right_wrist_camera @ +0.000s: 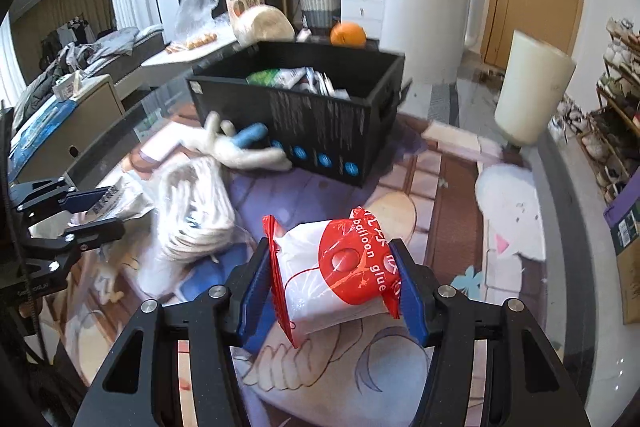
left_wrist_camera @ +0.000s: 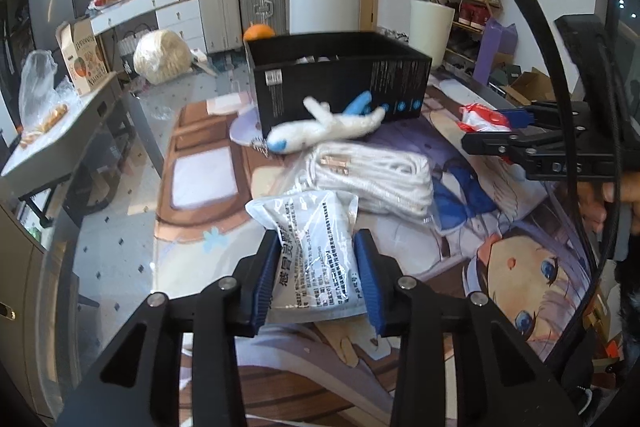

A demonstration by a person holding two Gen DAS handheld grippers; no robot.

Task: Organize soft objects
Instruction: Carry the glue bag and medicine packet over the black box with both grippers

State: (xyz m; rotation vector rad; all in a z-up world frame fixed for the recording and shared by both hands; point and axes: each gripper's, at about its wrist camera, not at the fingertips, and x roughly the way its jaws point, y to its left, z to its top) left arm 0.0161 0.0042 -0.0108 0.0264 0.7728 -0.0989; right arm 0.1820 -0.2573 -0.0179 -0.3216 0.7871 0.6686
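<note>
Both picks look made: the left tongs (left_wrist_camera: pixel 316 269) clamp a white pouch (left_wrist_camera: pixel 316 247) near the rope coil (left_wrist_camera: pixel 372 175), the right tongs (right_wrist_camera: pixel 330 287) clamp the red-white pack (right_wrist_camera: pixel 340 271), so next comes carrying both to the far black box (right_wrist_camera: pixel 304 115).

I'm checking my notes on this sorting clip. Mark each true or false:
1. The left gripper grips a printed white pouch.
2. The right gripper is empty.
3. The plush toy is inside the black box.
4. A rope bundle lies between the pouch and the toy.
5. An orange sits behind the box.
1. True: the left gripper pinches the pouch.
2. False: the right gripper is shut on a red and white bag.
3. False: the plush toy lies on the mat against the front of the box.
4. True: the rope bundle lies there.
5. True: the orange shows behind it.
</note>
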